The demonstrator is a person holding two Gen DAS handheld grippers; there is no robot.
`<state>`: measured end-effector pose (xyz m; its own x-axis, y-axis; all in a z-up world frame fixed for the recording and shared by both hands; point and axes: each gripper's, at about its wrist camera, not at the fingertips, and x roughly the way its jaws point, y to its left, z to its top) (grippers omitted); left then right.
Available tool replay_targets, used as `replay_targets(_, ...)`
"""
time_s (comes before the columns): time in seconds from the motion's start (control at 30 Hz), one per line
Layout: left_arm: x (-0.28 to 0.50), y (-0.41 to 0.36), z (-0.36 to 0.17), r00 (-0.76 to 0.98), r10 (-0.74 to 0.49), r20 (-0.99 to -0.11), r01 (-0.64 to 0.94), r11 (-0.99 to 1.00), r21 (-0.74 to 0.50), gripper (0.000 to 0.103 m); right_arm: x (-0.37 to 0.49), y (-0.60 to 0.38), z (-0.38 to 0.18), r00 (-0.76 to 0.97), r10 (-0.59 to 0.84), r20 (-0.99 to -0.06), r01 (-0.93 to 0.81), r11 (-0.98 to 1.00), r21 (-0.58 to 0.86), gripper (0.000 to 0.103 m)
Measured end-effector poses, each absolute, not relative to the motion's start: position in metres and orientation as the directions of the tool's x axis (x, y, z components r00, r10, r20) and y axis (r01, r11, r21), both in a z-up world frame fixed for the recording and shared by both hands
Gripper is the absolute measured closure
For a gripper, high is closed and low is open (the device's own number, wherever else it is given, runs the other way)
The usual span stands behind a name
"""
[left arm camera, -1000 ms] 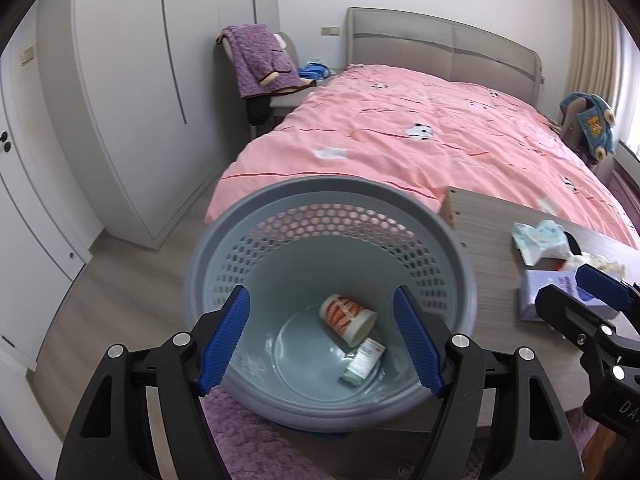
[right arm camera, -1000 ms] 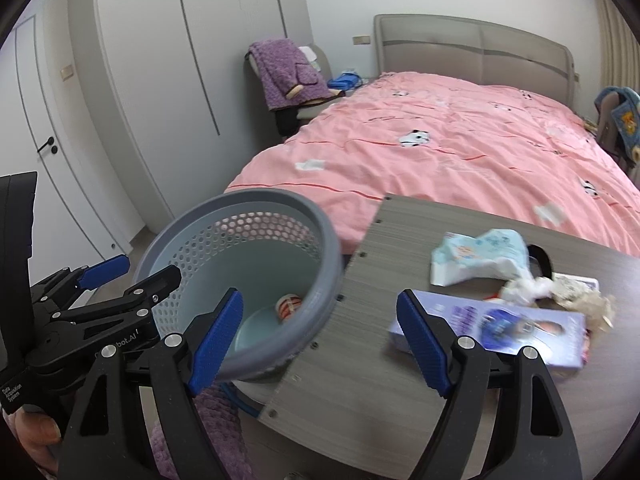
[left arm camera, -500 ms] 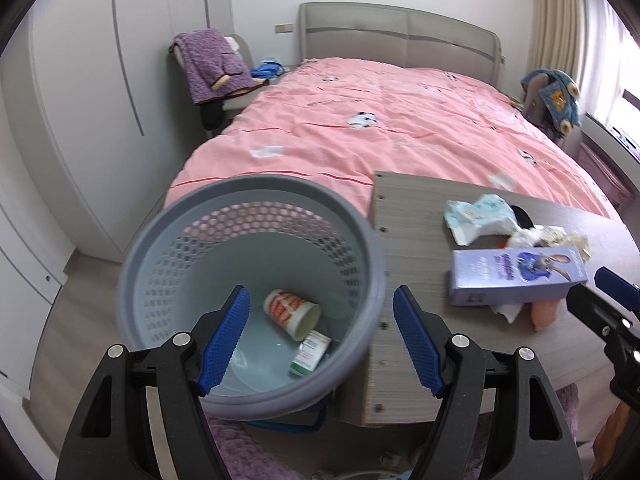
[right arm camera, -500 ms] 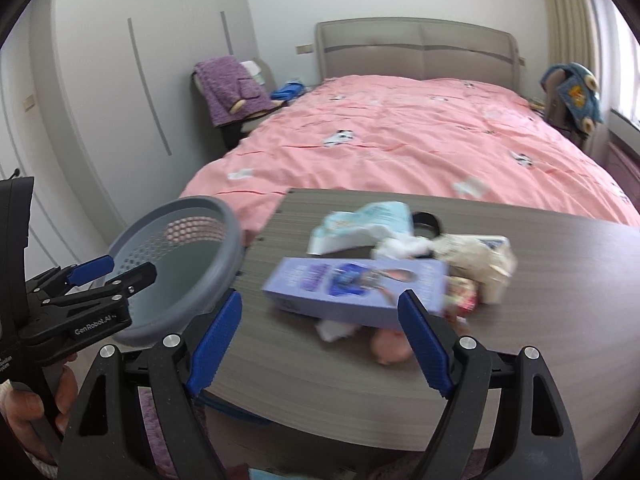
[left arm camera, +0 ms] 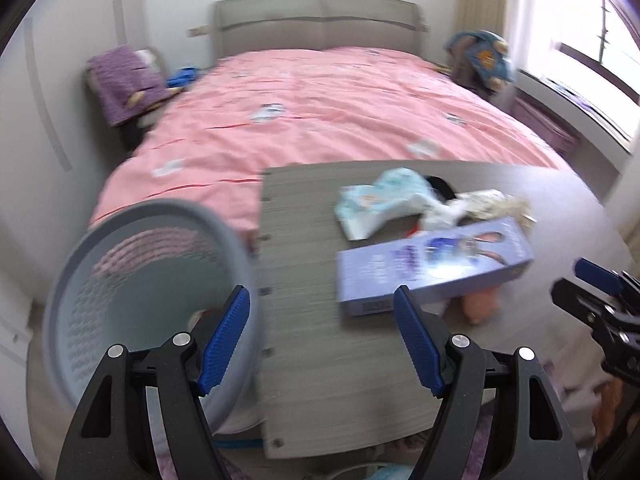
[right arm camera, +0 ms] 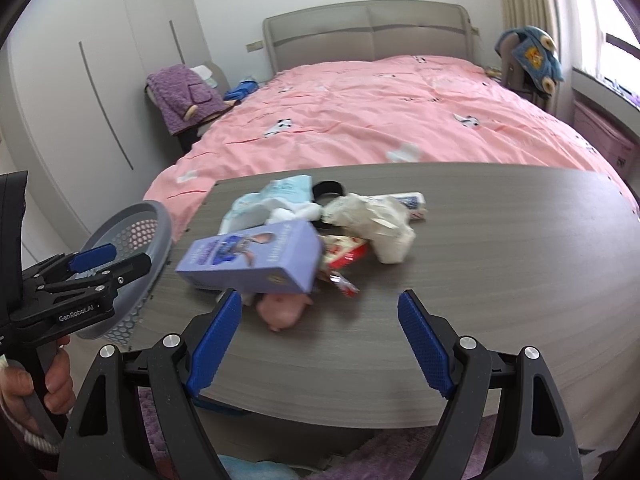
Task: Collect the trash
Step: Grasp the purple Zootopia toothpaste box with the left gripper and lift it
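**Blue-padded claws hover empty over a desk of trash**

Blue rubber pads line both claws, and both stand wide apart, holding nothing. The right claw (right arm camera: 320, 340) hangs above the near edge of a grey wood-grain desk (right arm camera: 500, 260). Just beyond its left pad lies a small pink lump (right arm camera: 282, 310), partly tucked under a lilac carton (right arm camera: 252, 262) that lies on its side. Behind the carton sits the rest of the pile: a red-and-white wrapper (right arm camera: 342, 256), a crumpled white paper bag (right arm camera: 372, 220), a pale blue tissue pack (right arm camera: 276, 198) and a black ring (right arm camera: 328, 189).

The left claw (left arm camera: 322, 340) hovers over the desk's left end, with a grey perforated basket (left arm camera: 100, 264) at its left, off the desk edge. This view is blurred, so the basket's contents cannot be made out.

Judging from this, the job looks early: every piece in the pile is still on the desk, and the carton or pink lump seems the nearest pick.

A pink bed (right arm camera: 380, 120) fills the far side.
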<state>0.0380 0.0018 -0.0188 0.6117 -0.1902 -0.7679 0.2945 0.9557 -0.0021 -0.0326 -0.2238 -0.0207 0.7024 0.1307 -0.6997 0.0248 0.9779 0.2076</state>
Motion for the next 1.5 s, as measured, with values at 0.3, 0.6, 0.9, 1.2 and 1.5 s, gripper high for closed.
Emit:
replay_targets(0.3, 0.053, -0.028, -0.032, 0.548, -0.304, -0.779, 0.566, 0.821, 0.078, 0.032, -0.032, -0.256, -0.03, 0.69, 0.113, -0.715, 0.1, 0.963, 0.25, 0.024)
replay_targets(0.6, 0.065, -0.045, -0.041, 0.44, -0.422, -0.793, 0.727, 0.686, 0.038, 0.032, -0.031, -0.261, -0.035, 0.679, 0.113, -0.725, 0.115, 0.96, 0.257, 0.024)
replay_targets(0.9, 0.079, -0.052, -0.045, 0.355, -0.465, -0.811, 0.798, 0.602, 0.004, 0.032, -0.032, -0.265, -0.037, 0.677, 0.119, -0.727, 0.122, 0.955, 0.27, 0.024)
replay_targets(1.2, 0.086, -0.057, -0.042, 0.319, -0.485, -0.815, 0.833, 0.553, -0.003, 0.032, -0.035, -0.268, -0.038, 0.68, 0.127, -0.722, 0.125, 0.951, 0.284, 0.024)
replay_targets(1.5, 0.093, -0.067, -0.048, 0.286, -0.479, -0.83, 0.85, 0.526, -0.011, 0.029, -0.037, -0.27, -0.037, 0.681, 0.127, -0.721, 0.129, 0.948, 0.29, 0.024)
